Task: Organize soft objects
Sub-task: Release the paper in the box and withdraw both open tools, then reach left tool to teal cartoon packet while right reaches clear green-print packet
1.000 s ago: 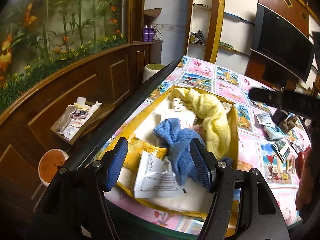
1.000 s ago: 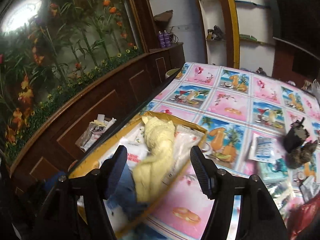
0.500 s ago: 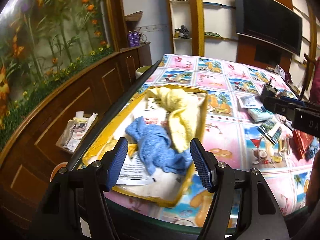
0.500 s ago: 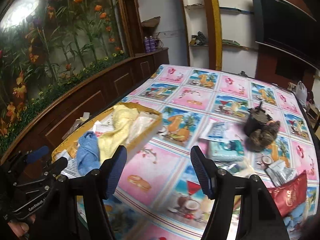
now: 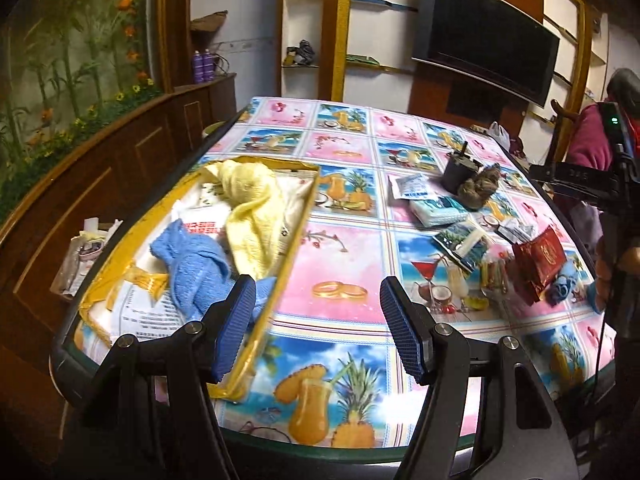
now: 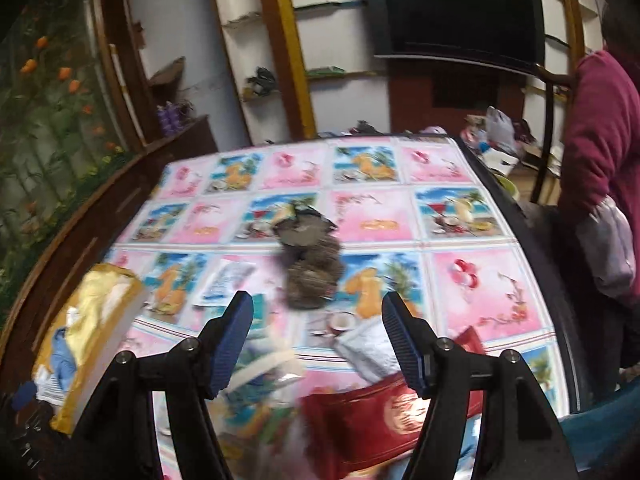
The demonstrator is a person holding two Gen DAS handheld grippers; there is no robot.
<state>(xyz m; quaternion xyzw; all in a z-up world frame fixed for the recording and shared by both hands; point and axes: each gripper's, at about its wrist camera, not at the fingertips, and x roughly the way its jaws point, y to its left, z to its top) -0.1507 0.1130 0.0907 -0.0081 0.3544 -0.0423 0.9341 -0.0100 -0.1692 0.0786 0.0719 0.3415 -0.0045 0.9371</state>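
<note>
Left wrist view: left gripper (image 5: 318,328) is seen with jaws apart at a medium gap, nothing between the pads – held above the near edge of the table (image 5: 344,216), which is covered by a pink/blue picture cloth. A yellow tray (image 5: 296,232) is seen on the table's left side, w/ a blue towel (image 5: 192,268) and a yellow towel (image 5: 252,216) lying inside it on white papers; the two towels touch. The left blue pad overlaps the tray's near right rim in the pic; contact cannot be told. To the right of the tray, well apart, a clutter is seen: a dark cup (image 5: 460,170), a brown fuzzy lump (image 5: 480,188) just beside it, a teal tissue pack (image 5: 440,210), a red pouch (image 5: 540,260). The other gripper is seen at far right, side-on.

Right wrist view (blurred): right gripper (image 6: 316,340) is seen w/ jaws apart, medium gap, nothing gripped – held over the clutter. The brown fuzzy lump (image 6: 312,280) is framed between the pads, farther off. The red pouch (image 6: 384,412) is seen low, near the right pad. The tray (image 6: 100,320) is seen at left edge. A person's magenta sleeve (image 6: 600,140) is seen at right.
</note>
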